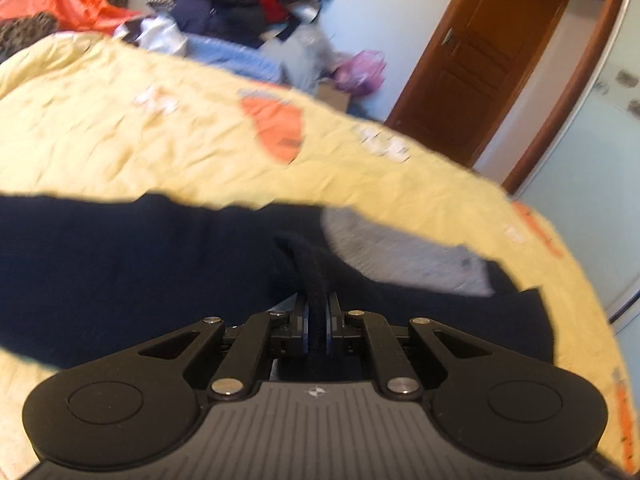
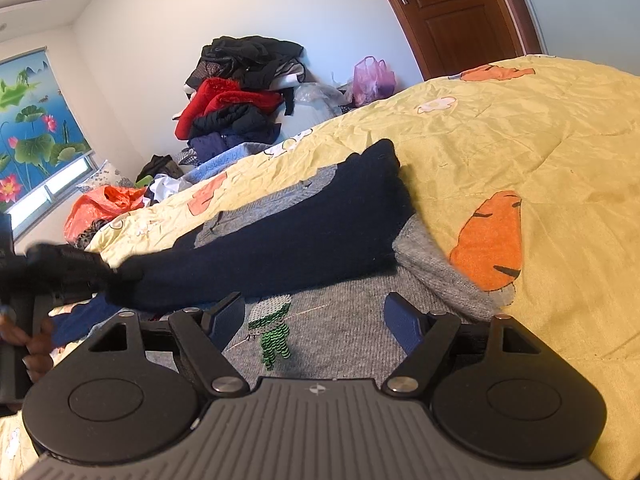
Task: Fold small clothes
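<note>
We have the left gripper (image 1: 318,316) clenched on a bunched fold of the navy sleeve (image 1: 120,264); the wool fills the narrow gap between its blue pads (image 1: 305,322), and the left wrist view is motion-blurred. From the right wrist camera we see that same left gripper (image 2: 92,272) at the left edge of the frame, with a hand (image 2: 28,344) on its handle, pinching the sleeve's cuff end; the navy sleeve (image 2: 288,232) runs from there diagonally up across the garment toward the middle of the bed. The task item is a small knit sweater (image 2: 340,332), grey body with navy sleeves, lying flat on the yellow quilt (image 2: 520,128) near the bed's near edge. Its grey front carries a small green knitted figure (image 2: 274,336). We have the right gripper (image 2: 316,328) released, jaws wide apart, hovering low over the grey body with the green figure showing between the fingers; whether the fingertips touch the knit we cannot tell. The second sleeve's grey shoulder part (image 2: 436,268) lies to the right, ending just beside an orange carrot print (image 2: 492,240) on the quilt. Beyond the far edge of the bed we see a heap of clothes (image 2: 240,96) against the wall, a pink plastic bag (image 2: 374,78) beside it, an orange bag (image 2: 100,208) further left, and a brown wooden door (image 2: 452,12) at the top right.
</note>
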A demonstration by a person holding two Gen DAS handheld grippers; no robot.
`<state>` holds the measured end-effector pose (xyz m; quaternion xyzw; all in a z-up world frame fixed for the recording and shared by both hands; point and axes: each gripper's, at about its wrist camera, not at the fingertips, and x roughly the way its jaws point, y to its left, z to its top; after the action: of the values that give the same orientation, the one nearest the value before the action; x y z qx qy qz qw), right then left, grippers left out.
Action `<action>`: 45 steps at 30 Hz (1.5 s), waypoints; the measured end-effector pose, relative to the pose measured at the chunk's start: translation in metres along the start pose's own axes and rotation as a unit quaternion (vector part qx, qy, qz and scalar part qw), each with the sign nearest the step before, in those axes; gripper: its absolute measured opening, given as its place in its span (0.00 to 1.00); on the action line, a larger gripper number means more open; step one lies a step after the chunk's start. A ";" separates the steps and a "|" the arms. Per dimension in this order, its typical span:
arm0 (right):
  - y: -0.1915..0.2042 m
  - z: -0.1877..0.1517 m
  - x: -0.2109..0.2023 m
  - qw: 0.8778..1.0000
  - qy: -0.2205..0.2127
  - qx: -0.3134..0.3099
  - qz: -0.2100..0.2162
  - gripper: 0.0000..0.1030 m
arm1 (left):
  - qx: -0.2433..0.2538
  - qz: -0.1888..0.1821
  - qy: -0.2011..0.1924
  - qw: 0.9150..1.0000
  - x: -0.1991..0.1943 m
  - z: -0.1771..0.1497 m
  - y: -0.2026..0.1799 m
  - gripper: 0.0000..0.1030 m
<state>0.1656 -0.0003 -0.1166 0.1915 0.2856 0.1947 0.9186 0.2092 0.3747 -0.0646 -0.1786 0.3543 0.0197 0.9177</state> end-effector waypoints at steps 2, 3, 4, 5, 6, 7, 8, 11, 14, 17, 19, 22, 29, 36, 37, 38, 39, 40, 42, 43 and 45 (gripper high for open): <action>0.008 0.000 -0.002 1.000 -0.003 -0.018 -0.010 0.76 | 0.005 0.010 0.009 1.000 0.008 -0.009 0.004 0.07; 0.015 0.001 -0.005 0.999 -0.009 -0.036 -0.006 0.77 | 0.004 0.012 0.012 1.000 0.011 -0.014 0.006 0.07; 0.022 0.004 -0.007 0.998 -0.015 -0.056 0.004 0.77 | 0.004 0.013 0.008 1.000 0.013 -0.019 0.007 0.07; 0.029 0.009 -0.008 0.997 -0.021 -0.074 0.013 0.77 | 0.007 0.012 -0.001 1.000 0.012 -0.024 0.008 0.07; 0.036 0.017 -0.005 0.996 -0.025 -0.088 0.017 0.77 | 0.011 0.013 -0.007 1.000 0.012 -0.026 0.008 0.07; 0.041 0.027 0.001 0.995 -0.025 -0.095 0.017 0.78 | 0.012 0.013 -0.012 1.000 0.012 -0.029 0.009 0.07; 0.044 0.038 0.010 0.995 -0.021 -0.098 0.013 0.79 | 0.014 0.012 -0.017 1.000 0.012 -0.031 0.010 0.07; 0.049 0.066 0.053 0.993 0.006 -0.116 -0.015 0.79 | 0.009 0.007 -0.028 1.000 0.011 -0.036 0.014 0.08; 0.051 0.078 0.095 0.987 0.042 -0.146 -0.056 0.79 | 0.013 0.006 -0.033 0.999 0.011 -0.037 0.015 0.09; 0.045 0.069 0.127 0.974 0.096 -0.177 -0.106 0.80 | 0.020 0.004 -0.042 0.999 0.011 -0.040 0.015 0.09; 0.043 0.053 0.128 0.968 0.079 -0.214 -0.107 0.86 | 0.014 -0.001 -0.043 0.999 0.011 -0.040 0.018 0.09; 0.037 0.051 0.126 0.971 0.070 -0.206 -0.102 0.88 | 0.008 -0.006 -0.043 0.999 0.012 -0.039 0.020 0.09; 0.042 0.053 0.128 0.970 0.070 -0.209 -0.103 0.93 | -0.015 -0.040 -0.040 0.998 -0.013 -0.033 0.037 0.18; 0.039 0.054 0.126 0.971 0.071 -0.206 -0.096 0.95 | -0.170 0.025 -0.182 0.968 -0.105 -0.026 0.157 0.91; 0.040 0.054 0.126 0.971 0.071 -0.207 -0.097 0.95 | -0.207 0.037 -0.184 0.960 -0.112 -0.023 0.182 0.90; 0.039 0.054 0.126 0.971 0.071 -0.207 -0.097 0.95 | -0.248 0.050 -0.190 0.949 -0.119 -0.021 0.207 0.90; 0.039 0.054 0.126 0.971 0.071 -0.206 -0.096 0.95 | -0.291 0.060 -0.200 0.933 -0.126 -0.021 0.231 0.90; 0.039 0.054 0.126 0.971 0.071 -0.206 -0.096 0.95 | -0.331 0.059 -0.214 0.917 -0.133 -0.022 0.254 0.90; 0.039 0.054 0.126 0.971 0.071 -0.205 -0.096 0.95 | -0.393 0.064 -0.238 0.886 -0.141 -0.028 0.289 0.90; 0.039 0.054 0.126 0.971 0.071 -0.205 -0.095 0.95 | -0.415 0.072 -0.243 0.874 -0.142 -0.030 0.302 0.90; 0.039 0.054 0.125 0.972 0.071 -0.205 -0.095 0.95 | -0.448 0.077 -0.244 0.856 -0.142 -0.034 0.323 0.90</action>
<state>0.2836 0.0786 -0.1141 -0.0432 0.3208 0.1737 0.9301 0.0283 0.6782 -0.0958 -0.5324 0.0846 0.2898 0.7908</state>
